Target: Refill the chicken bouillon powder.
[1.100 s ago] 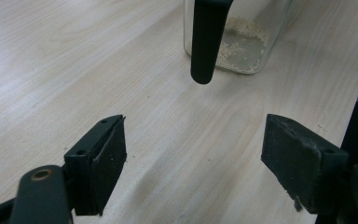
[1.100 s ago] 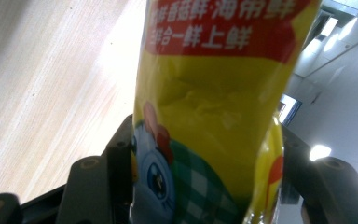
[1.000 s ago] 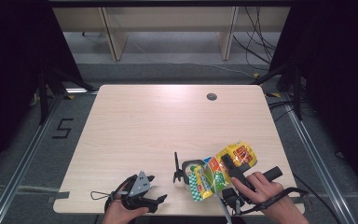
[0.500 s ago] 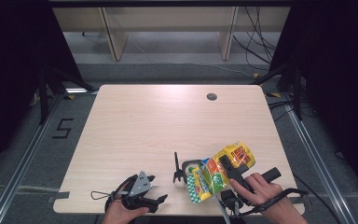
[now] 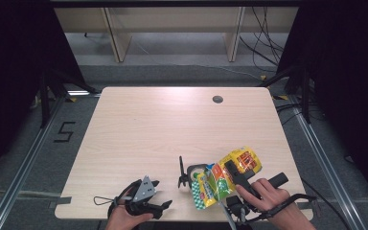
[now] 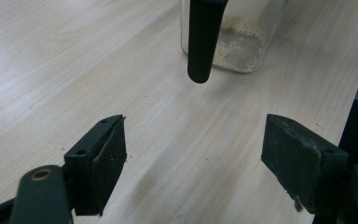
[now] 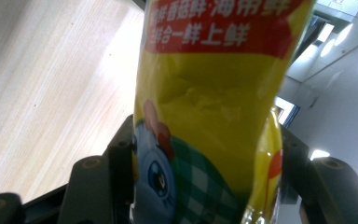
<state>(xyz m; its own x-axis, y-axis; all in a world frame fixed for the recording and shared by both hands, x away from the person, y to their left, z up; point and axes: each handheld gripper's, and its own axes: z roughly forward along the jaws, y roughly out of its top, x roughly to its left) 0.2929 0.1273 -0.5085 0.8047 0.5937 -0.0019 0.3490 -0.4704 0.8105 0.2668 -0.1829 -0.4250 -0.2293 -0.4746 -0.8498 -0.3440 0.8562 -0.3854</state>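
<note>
A yellow seasoning bag (image 5: 226,173) with red and green print hangs tilted near the table's front right edge, with my right gripper (image 5: 231,168) shut on it. In the right gripper view the bag (image 7: 214,93) fills the gap and both pads press its sides, so I mark the right gripper (image 7: 205,158) there. Under the bag's lower end stands a clear glass jar (image 5: 194,171) with a black latch (image 5: 181,173). My left gripper (image 5: 162,195) rests at the front left, open and holding nothing. In its own view the left gripper (image 6: 193,154) faces the jar (image 6: 242,42), which holds pale granules behind a black handle (image 6: 203,42).
The pale wooden table (image 5: 172,124) has a round cable hole (image 5: 217,99) at the back right. A cable (image 5: 103,200) trails from the left gripper along the front edge. Dark curtains stand on both sides and shelving at the back.
</note>
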